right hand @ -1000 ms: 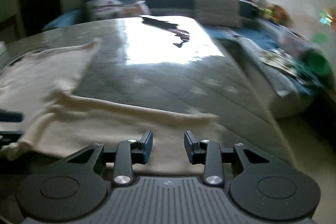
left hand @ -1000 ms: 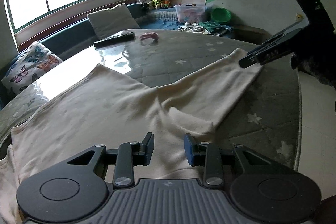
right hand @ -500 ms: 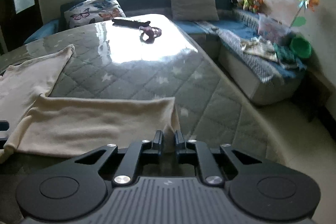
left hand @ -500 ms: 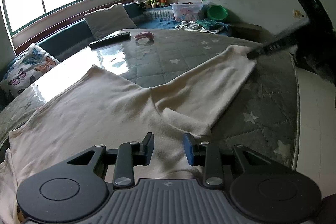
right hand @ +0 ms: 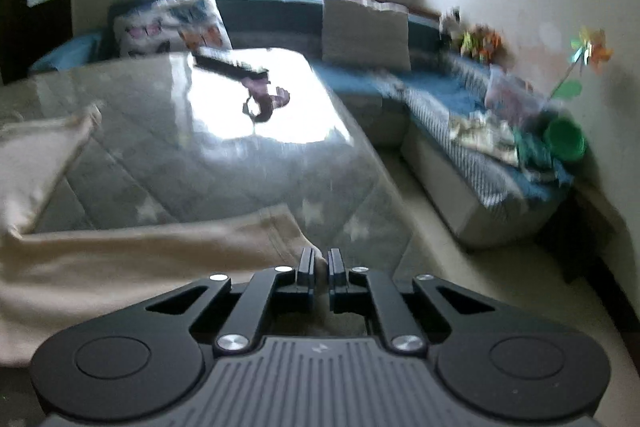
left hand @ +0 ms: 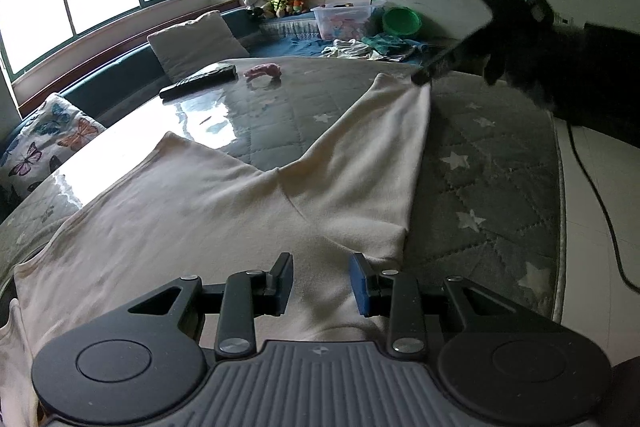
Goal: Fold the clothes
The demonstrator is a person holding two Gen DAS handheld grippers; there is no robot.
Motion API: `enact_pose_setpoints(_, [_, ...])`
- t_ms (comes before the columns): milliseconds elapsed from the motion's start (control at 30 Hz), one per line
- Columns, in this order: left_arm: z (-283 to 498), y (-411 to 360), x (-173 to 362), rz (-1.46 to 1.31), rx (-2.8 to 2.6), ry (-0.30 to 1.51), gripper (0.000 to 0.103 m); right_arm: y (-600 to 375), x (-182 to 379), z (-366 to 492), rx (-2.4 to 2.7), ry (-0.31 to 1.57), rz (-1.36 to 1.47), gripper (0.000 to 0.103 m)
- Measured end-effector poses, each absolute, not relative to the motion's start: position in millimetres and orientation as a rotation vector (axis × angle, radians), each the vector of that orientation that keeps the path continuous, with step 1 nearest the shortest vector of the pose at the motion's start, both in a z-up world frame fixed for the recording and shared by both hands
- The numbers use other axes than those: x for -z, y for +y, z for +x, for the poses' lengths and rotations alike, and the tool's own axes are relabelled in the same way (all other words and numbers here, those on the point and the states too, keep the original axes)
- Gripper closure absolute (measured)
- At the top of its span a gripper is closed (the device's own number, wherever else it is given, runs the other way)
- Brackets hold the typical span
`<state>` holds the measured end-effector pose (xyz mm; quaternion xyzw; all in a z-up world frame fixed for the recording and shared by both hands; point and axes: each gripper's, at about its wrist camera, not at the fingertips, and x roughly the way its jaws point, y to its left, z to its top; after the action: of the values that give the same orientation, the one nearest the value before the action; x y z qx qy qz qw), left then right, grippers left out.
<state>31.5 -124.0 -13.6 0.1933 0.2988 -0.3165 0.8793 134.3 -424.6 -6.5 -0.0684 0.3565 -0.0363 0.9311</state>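
A cream long-sleeved shirt [left hand: 180,211] lies spread on a table with a grey star-quilted cover [left hand: 492,195]. Its right sleeve [left hand: 372,155] runs away toward the far right. My right gripper [left hand: 420,79] is shut on the cuff's corner there, and the sleeve is drawn straight. In the right wrist view the cream cloth [right hand: 120,267] ends pinched in the right gripper [right hand: 319,263]. My left gripper [left hand: 320,283] hovers over the shirt's body near the armpit. Its fingers are apart, with flat cloth showing below the gap.
On the far, glossy part of the table lie a black remote [left hand: 198,81] and a small pink thing [left hand: 262,70]. Behind it stands a blue bench with cushions [left hand: 196,43], plush toys, a plastic box and a green bowl [left hand: 401,21]. A cable [left hand: 600,211] trails over the floor to the right.
My right gripper went from open to shut on the sleeve's cuff and then carried it away across the table, straightening the sleeve. The left gripper stayed put.
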Motion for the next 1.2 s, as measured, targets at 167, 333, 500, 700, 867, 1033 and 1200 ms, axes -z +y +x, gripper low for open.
enact_pose_setpoints(167, [31.7, -124.6, 8.3, 0.397, 0.66, 0.608, 0.069, -423.7, 0.9, 131.5, 0.08, 0.704, -0.135, 0.092])
enact_pose_setpoints(333, [31.8, -128.6, 7.1, 0.382, 0.67, 0.608, 0.069, -411.1, -6.8, 135.3, -0.015, 0.688, -0.092, 0.092])
enact_pose_setpoints(500, [31.9, -122.3, 4.5, 0.362, 0.64, 0.614, 0.069, -402.0, 13.6, 153.0, -0.033, 0.745, -0.078, 0.089])
enact_pose_setpoints(700, [42.7, -85.6, -8.7, 0.292, 0.49, 0.596, 0.058, -390.9, 2.1, 152.8, -0.049, 0.724, -0.095, 0.082])
enact_pose_setpoints(867, [67.6, -37.6, -12.5, 0.246, 0.263, 0.608, 0.056, -360.1, -13.3, 143.6, -0.142, 0.697, -0.131, 0.07])
enact_pose_setpoints(1033, [108.4, 12.5, -9.9, 0.199, 0.02, 0.656, 0.056, -317.4, -26.9, 133.6, -0.285, 0.675, -0.164, 0.07])
enact_pose_setpoints(1200, [145.6, 46.7, 0.0, 0.163, -0.096, 0.698, 0.056, -261.1, -35.9, 122.4, -0.473, 0.661, -0.225, 0.069])
